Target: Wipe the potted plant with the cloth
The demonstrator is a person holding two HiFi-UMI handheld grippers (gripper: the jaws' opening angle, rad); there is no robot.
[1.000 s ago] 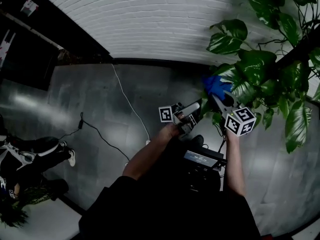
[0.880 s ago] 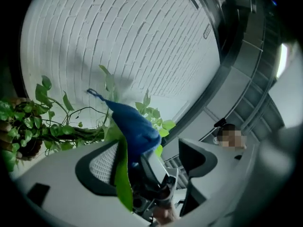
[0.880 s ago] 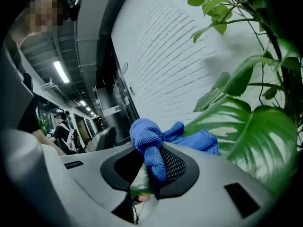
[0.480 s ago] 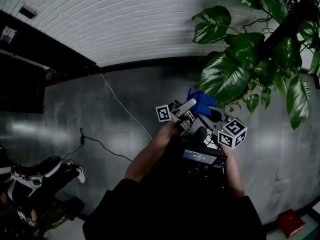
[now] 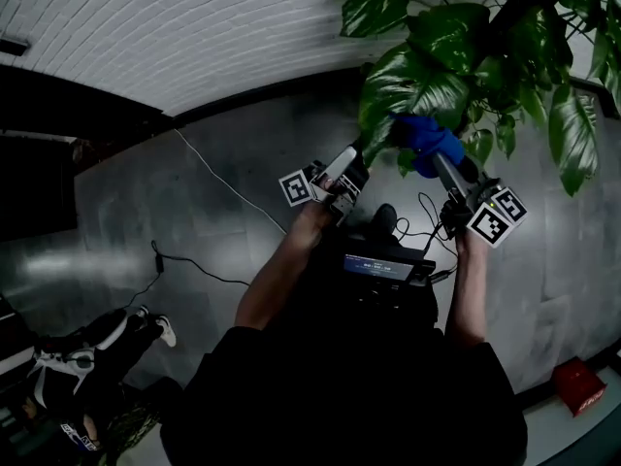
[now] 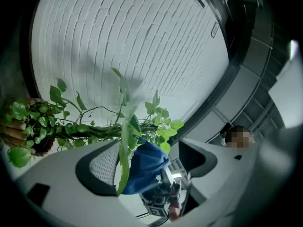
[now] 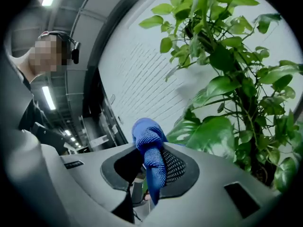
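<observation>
Cloth [image 5: 423, 140]: blue, bunched, upper right of centre in the head view. It lies against the underside of a large split leaf [image 5: 415, 83] of the potted plant [image 5: 505, 37]. The plant fills the upper right corner with a dark stem and many glossy green leaves. No view shows the pot clearly.

Right gripper [image 5: 439, 158]: jaws clamped on the cloth. In its own view a fold of blue weave is pinched between the two pads, with a wad rising above them and a tail hanging below. Plant foliage fills the right half of that view. Its marker cube [image 5: 497, 218] sits low, near the person's hand.

Left gripper [image 5: 351, 160]: just left of the cloth, with its tip at the lower left edge of the same leaf cluster. Its own view shows the jaws standing apart. A long narrow leaf [image 6: 124, 145] hangs edge-on between them, close to the left-hand pad, and it is not clear whether it touches. The cloth and the right gripper show through the gap beyond. Its marker cube [image 5: 298, 187] faces the camera.

Surroundings in the head view:
- A small screen unit [image 5: 380, 266] at the person's chest, centre frame.
- A white brick wall [image 5: 194, 27] across the top.
- A grey floor [image 5: 175, 192] below the wall.
- A thin cable [image 5: 225, 184] trailing across the floor.
- A second person's legs and shoes [image 5: 97, 343] at lower left.
- A red box [image 5: 579, 384] at the lower right edge.
</observation>
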